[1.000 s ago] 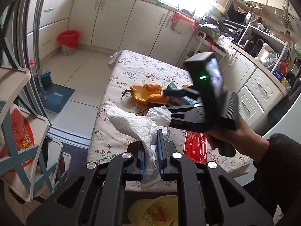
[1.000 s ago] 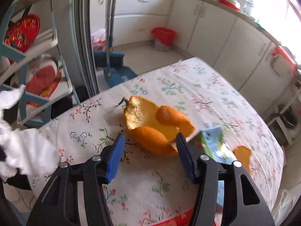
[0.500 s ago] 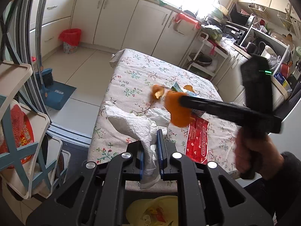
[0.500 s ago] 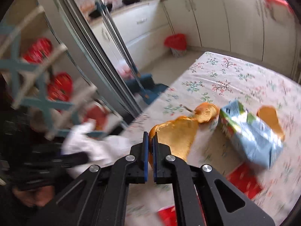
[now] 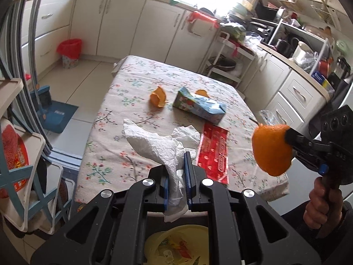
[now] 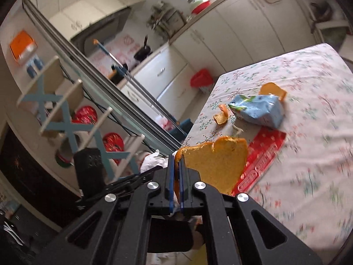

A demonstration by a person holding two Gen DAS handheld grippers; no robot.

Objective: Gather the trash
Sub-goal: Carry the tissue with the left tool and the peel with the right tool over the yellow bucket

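Observation:
My left gripper (image 5: 176,173) is shut on a crumpled white paper towel (image 5: 154,143), held over the near edge of the floral table (image 5: 136,84). My right gripper (image 6: 175,172) is shut on a large orange peel (image 6: 217,165); in the left wrist view that peel (image 5: 271,149) hangs off the table's right side in the right gripper (image 5: 289,140). On the table lie a smaller peel piece (image 5: 158,97), a blue carton (image 5: 198,106), another peel bit (image 5: 201,92) behind it and a red wrapper (image 5: 213,152).
A yellow-lined bin (image 5: 176,243) sits below the left gripper. A shelf rack (image 5: 19,154) stands at left, kitchen cabinets (image 5: 123,28) run behind. A red-lined waste basket (image 5: 69,52) stands on the floor. A hand (image 5: 324,205) grips the right tool.
The right gripper closed on the big orange peel, lifted it off the table and swung it to the right while rolling. The left gripper with the towel shifted slightly.

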